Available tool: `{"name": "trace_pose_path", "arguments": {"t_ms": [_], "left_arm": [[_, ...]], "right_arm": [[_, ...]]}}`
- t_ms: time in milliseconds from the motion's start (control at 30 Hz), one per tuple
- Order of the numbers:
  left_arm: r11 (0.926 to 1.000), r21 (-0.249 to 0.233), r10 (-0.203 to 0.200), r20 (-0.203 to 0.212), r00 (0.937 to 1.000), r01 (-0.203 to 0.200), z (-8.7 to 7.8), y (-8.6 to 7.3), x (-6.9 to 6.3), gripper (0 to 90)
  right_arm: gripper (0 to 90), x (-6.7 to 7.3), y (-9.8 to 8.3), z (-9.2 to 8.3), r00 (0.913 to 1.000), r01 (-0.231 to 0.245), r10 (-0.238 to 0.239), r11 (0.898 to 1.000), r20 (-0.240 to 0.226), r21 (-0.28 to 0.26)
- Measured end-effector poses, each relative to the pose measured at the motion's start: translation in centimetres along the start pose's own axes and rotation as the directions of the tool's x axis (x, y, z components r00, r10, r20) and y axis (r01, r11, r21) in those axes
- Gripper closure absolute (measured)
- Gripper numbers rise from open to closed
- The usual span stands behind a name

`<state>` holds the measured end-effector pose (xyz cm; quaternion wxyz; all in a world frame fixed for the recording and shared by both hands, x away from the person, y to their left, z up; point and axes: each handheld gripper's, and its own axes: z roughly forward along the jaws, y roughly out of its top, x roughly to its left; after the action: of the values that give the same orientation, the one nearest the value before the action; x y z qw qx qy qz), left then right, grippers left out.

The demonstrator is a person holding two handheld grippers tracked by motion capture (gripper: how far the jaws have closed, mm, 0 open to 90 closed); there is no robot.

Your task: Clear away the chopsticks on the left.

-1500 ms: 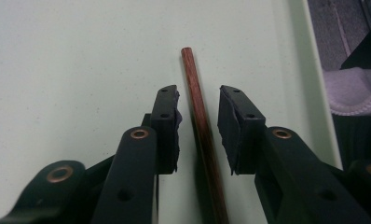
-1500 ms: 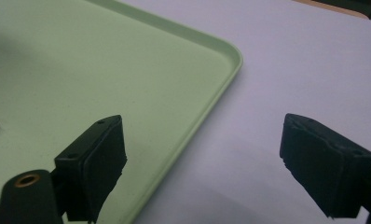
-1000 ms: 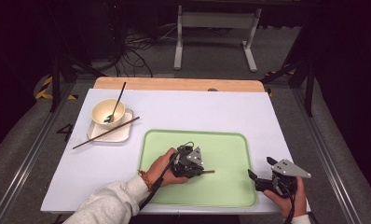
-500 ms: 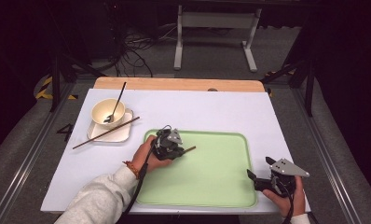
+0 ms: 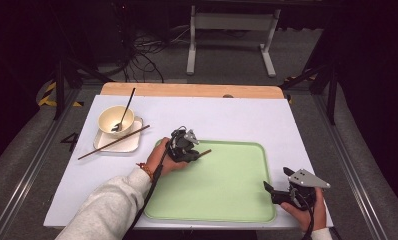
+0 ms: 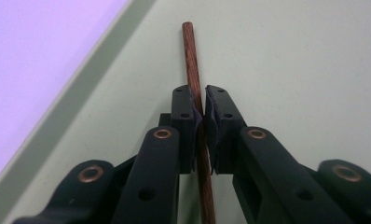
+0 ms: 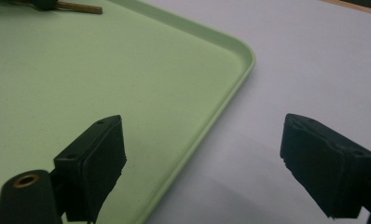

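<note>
My left gripper (image 5: pixel 191 151) hangs over the far left corner of the green tray (image 5: pixel 227 185), shut on a brown chopstick (image 5: pixel 205 151) whose tip pokes out to the right. In the left gripper view the chopstick (image 6: pixel 190 51) runs straight up between the pads of that gripper (image 6: pixel 200 100), just above the tray's floor (image 6: pixel 291 70). A second chopstick (image 5: pixel 114 142) lies across the white plate (image 5: pixel 132 144) at the left. My right gripper (image 5: pixel 274 192) rests at the tray's near right corner; its jaws (image 7: pixel 204 140) stand wide open with nothing between them.
A cream bowl (image 5: pixel 116 120) with a dark spoon (image 5: pixel 127 107) in it stands on the white plate at the back left. The white table top (image 5: pixel 247 120) stretches behind the tray. The tray rim (image 7: pixel 230 79) passes between my right jaws.
My left gripper has carried the chopstick from the tray's middle up and left to its far left corner. The right gripper has stayed put.
</note>
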<state>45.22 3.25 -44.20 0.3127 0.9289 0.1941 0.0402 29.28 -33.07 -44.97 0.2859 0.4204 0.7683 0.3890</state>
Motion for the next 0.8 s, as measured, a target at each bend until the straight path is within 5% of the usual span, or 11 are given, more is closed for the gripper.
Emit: {"name": "trace_pose_path", "arguments": {"t_ms": [67,133,300,533,600,800], "left_arm": [[0.9999,-0.012,0.003,0.005,1.0000,-0.003,-0.6,-0.2,0.1,67.7],[0.9985,-0.051,0.019,0.028,0.9994,-0.018,-2.0,-0.8,0.0,66.1],[0.9973,-0.046,0.056,-0.019,0.9982,-0.057,-5.8,-3.9,-0.4,57.7],[0.9992,0.008,0.039,0.016,0.9991,-0.039,-6.4,-8.4,-1.3,66.8],[0.9990,0.018,0.042,-0.002,0.9991,-0.042,-6.1,-8.8,-1.6,72.6],[0.9990,-0.007,-0.044,-0.008,0.9990,0.044,-6.1,-9.1,-2.3,85.5]], "right_arm": [[14.3,-0.1,-0.1,-0.1,1.0000,-0.003,0.003,1.000,-0.001,-0.004],[14.3,-0.3,-0.1,-0.2,1.0000,-0.009,0.009,1.000,-0.002,-0.008],[14.2,-0.3,-0.2,-0.2,0.9999,-0.011,0.011,1.000,0.002,-0.004],[14.5,-0.1,-0.1,-0.4,0.9998,-0.014,0.014,1.000,0.015,-0.005],[14.4,0.0,-0.1,-0.3,0.9999,-0.008,0.008,1.000,0.012,-0.001],[14.3,0.1,0.0,-0.2,1.0000,-0.003,0.003,1.000,0.006,-0.003]]}}
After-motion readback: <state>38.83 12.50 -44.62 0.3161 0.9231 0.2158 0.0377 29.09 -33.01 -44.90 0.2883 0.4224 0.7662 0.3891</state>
